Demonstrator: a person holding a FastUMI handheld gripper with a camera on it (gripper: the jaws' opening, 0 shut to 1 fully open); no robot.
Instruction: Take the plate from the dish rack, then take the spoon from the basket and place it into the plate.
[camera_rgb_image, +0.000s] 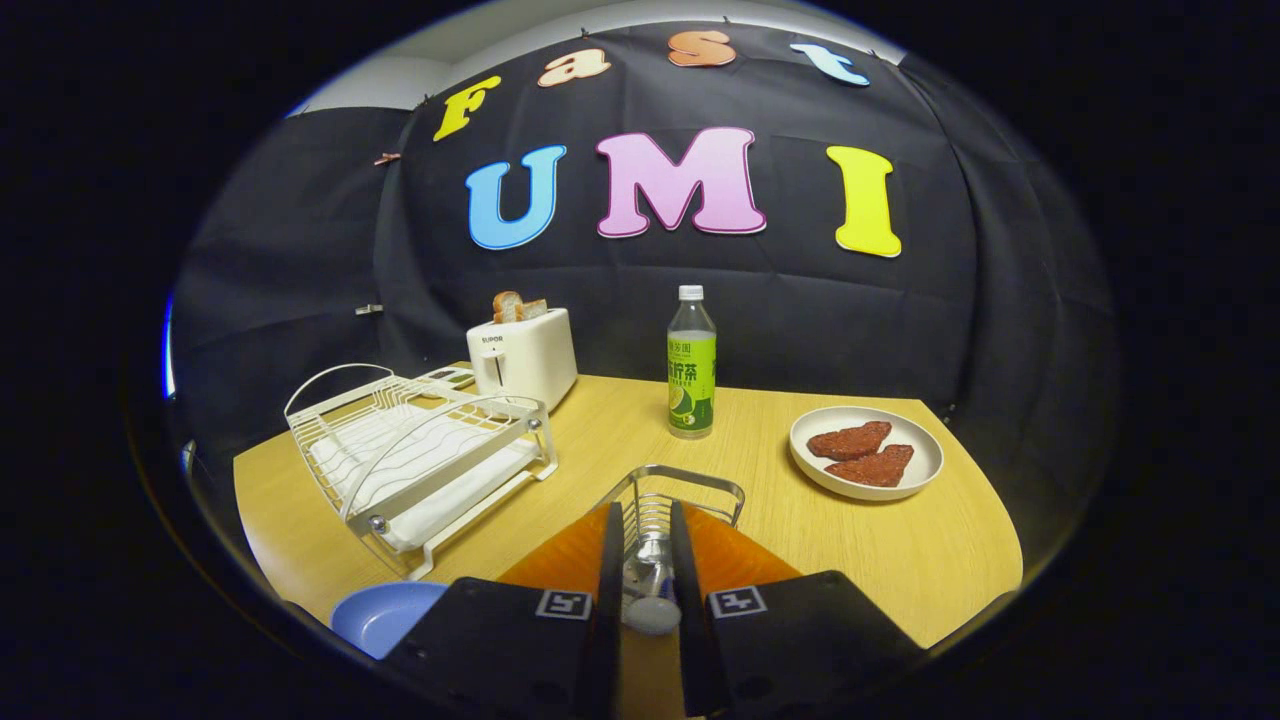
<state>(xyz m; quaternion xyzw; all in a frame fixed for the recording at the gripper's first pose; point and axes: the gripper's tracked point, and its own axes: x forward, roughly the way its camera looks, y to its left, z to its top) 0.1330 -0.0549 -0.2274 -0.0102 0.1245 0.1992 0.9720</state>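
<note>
In the gripper view, the gripper (648, 570) has its jaws narrowed around the metal spoon (650, 585), whose long axis runs along the gap up from the wire basket (672, 497) just ahead; whether both fingers press it, I cannot tell. The smooth blue plate (382, 615) lies left of the fingers, nearer than the white wire dish rack (420, 455).

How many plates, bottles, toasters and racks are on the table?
Plates: 2, blue plate, white plate
Bottles: 1, bottle
Toasters: 1, toaster
Racks: 1, dish rack
Total: 5
The claw closes around a spoon over the basket.
</note>
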